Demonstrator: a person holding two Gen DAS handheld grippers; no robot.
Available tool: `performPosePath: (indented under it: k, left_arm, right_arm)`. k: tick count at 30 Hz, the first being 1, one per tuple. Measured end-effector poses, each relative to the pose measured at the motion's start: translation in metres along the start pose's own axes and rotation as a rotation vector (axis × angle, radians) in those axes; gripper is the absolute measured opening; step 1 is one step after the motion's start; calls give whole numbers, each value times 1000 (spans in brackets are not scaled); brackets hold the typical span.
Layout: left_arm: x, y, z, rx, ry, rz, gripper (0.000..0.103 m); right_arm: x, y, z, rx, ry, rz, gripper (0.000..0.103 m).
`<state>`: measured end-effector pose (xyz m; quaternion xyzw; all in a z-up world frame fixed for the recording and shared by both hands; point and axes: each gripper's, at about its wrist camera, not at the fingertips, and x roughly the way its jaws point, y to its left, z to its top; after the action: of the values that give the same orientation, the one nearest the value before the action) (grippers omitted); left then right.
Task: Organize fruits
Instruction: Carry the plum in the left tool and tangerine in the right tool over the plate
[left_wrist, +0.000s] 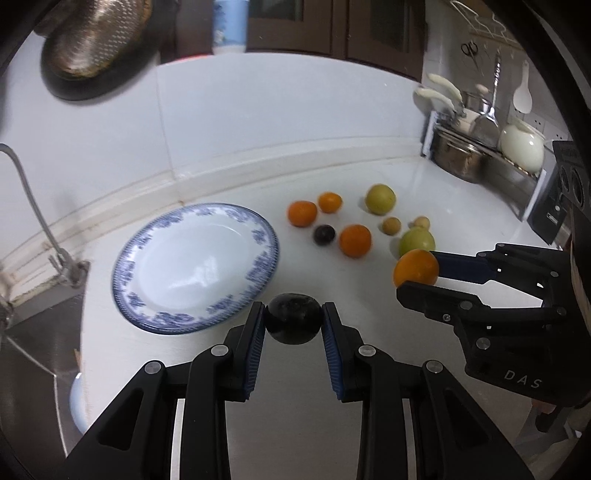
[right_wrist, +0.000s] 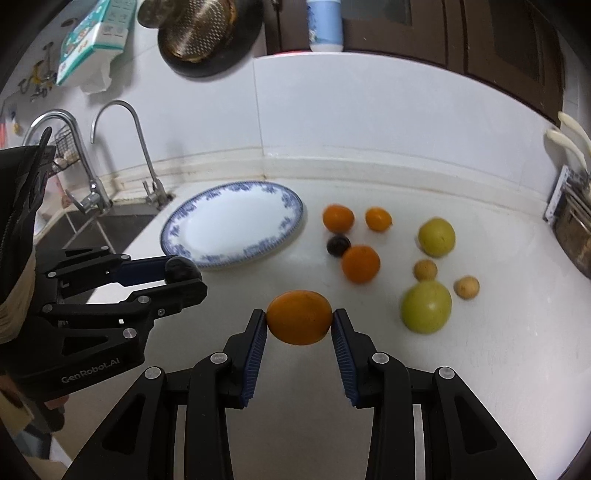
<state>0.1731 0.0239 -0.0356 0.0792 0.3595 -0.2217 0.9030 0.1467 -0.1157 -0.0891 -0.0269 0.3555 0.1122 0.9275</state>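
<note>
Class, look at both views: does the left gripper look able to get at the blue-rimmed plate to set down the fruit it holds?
Probably yes. The left gripper, shut on a dark plum, hangs by the plate's near rim. The plate is bare, and the right gripper holds its orange off to the side.

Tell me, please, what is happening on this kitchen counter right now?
A person is sorting fruit with a handheld gripper in each hand. The left gripper is shut on a dark plum, and the right gripper is shut on an orange; both fruits are held above the counter. The blue-rimmed plate beside the sink holds nothing yet. Three more oranges, another dark plum, two green fruits and two small brown ones lie loose on the counter to the plate's right.
</note>
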Motion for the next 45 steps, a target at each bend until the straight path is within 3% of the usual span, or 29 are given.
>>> performPosePath:
  k: [17, 32, 45]
  left_arm:
    - [1, 61, 15, -82, -45, 120, 30]
    - [51, 119, 16, -122, 42, 155, 30]
    - [87, 132, 15, -140, 123, 149, 30]
  right_arm:
    - [34, 37, 49, -59, -71, 89, 38]
    - [118, 50, 76, -90, 37, 95, 38]
    - [159, 48, 79, -52, 114, 98, 38]
